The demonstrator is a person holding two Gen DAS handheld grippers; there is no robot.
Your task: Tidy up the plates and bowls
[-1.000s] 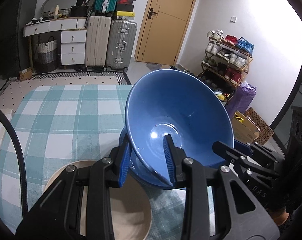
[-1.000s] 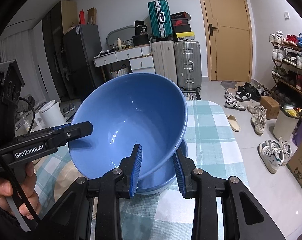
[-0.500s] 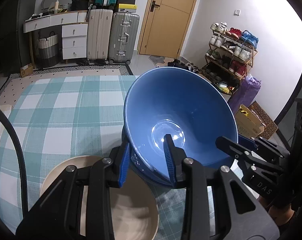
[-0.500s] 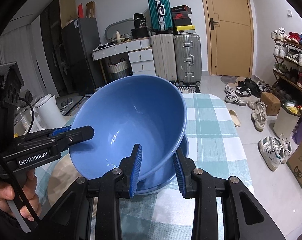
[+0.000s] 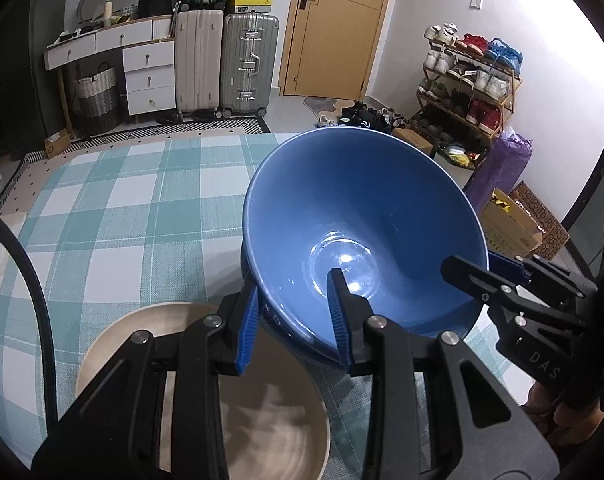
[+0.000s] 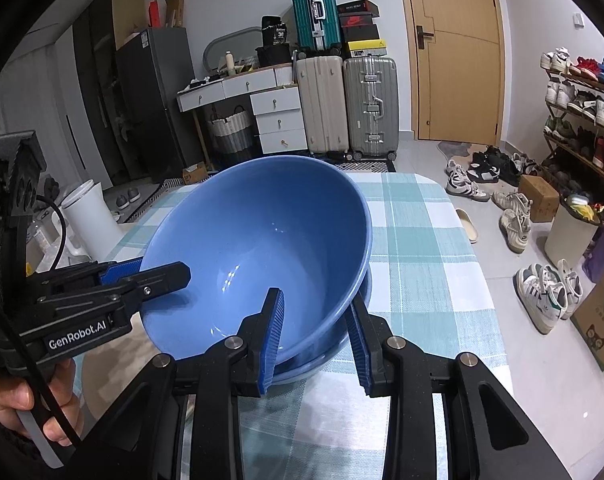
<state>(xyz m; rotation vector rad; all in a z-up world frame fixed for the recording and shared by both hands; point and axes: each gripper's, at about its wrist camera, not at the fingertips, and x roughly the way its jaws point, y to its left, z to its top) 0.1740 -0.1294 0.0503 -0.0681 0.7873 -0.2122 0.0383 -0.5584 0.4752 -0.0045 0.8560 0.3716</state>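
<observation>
A large blue bowl [image 5: 361,216] sits nested in a second blue bowl [image 5: 286,328] on the checked tablecloth. My left gripper [image 5: 294,316] straddles its near rim, one finger inside and one outside, jaws fairly wide apart. My right gripper [image 6: 315,336] straddles the opposite rim of the blue bowl [image 6: 262,248] the same way, over the lower bowl [image 6: 321,356]. Whether the pads press the wall is unclear. A beige plate [image 5: 262,412] lies on the table below my left gripper.
The table with the teal checked cloth [image 5: 122,208] ends at a rounded far edge [image 6: 453,208]. Beyond it are suitcases [image 5: 226,64], a white drawer unit, a door and a shoe rack [image 5: 469,80]. Shoes and boxes lie on the floor at right.
Both grippers and the upper blue bowl have come down; the bowl now sits deeper in the lower blue bowl. The jaws look slightly wider apart.
</observation>
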